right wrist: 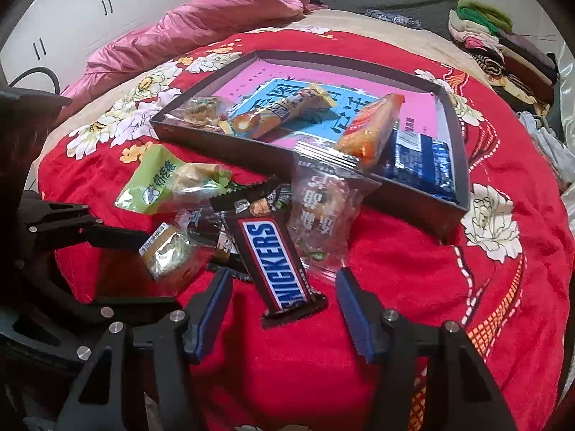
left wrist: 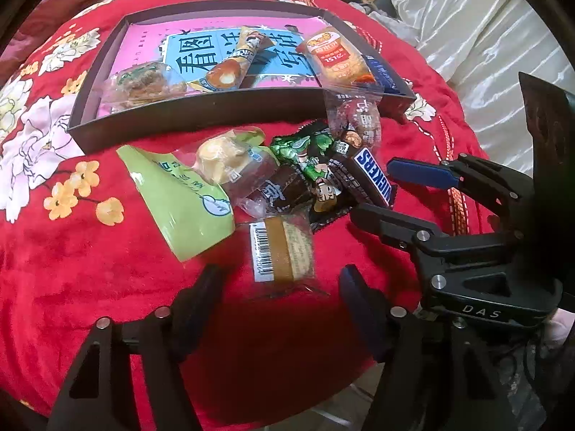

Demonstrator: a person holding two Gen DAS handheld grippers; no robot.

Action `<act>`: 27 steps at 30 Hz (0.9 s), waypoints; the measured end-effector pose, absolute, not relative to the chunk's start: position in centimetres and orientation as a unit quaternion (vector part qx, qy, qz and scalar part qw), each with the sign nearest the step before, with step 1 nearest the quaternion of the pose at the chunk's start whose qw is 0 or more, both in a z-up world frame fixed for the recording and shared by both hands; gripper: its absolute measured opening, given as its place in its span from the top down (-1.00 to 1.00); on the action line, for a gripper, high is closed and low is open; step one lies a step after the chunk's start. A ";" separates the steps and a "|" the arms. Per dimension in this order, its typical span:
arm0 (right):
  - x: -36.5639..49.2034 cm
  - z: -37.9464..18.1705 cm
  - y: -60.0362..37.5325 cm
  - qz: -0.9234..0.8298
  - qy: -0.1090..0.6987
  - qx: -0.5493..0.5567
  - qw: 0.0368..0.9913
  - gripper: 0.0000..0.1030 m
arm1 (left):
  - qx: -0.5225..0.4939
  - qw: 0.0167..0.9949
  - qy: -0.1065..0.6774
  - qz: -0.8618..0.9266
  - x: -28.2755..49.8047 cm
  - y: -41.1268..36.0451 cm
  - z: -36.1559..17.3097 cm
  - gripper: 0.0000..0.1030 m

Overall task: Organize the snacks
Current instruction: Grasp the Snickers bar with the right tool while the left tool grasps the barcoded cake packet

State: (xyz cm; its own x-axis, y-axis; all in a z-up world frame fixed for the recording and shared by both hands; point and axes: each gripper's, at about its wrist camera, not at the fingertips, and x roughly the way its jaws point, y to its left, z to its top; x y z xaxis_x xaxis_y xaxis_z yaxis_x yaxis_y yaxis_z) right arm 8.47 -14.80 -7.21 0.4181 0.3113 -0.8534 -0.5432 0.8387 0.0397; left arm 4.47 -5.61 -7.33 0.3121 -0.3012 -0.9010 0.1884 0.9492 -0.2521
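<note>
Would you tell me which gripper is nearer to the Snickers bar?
Right. The right gripper straddles the Snickers bar end, open; the left gripper sits over the barcode cake packet.

blanket [right wrist: 395, 323]: red fleecy cloth, matt | box [left wrist: 201, 115]: dark matt card | Snickers bar [right wrist: 276, 265]: glossy plastic wrapper | green packet [left wrist: 172, 194]: shiny film | barcoded cake [left wrist: 284, 251]: clear crinkled plastic | right tongs [right wrist: 284, 309]: matt black plastic, blue ribbed pads, metal pins

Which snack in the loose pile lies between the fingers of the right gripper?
The Snickers bar: its near end lies between the open right gripper. The other loose snacks lie further back or to the left of it.
</note>
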 end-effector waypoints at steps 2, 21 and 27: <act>8.6 -7.2 -14.5 0.257 0.475 -0.127 0.832 -0.05 | -0.044 0.808 0.568 -0.152 4.6 -5.6 -7.3 -0.29; 8.4 -8.7 -15.4 0.271 0.448 -0.098 0.846 0.38 | -0.077 0.817 0.553 -0.146 4.5 -3.8 -8.0 0.14; 8.0 -7.7 -16.7 0.274 0.436 -0.055 0.855 0.44 | -0.084 0.817 0.548 -0.160 4.1 -3.1 -7.8 0.26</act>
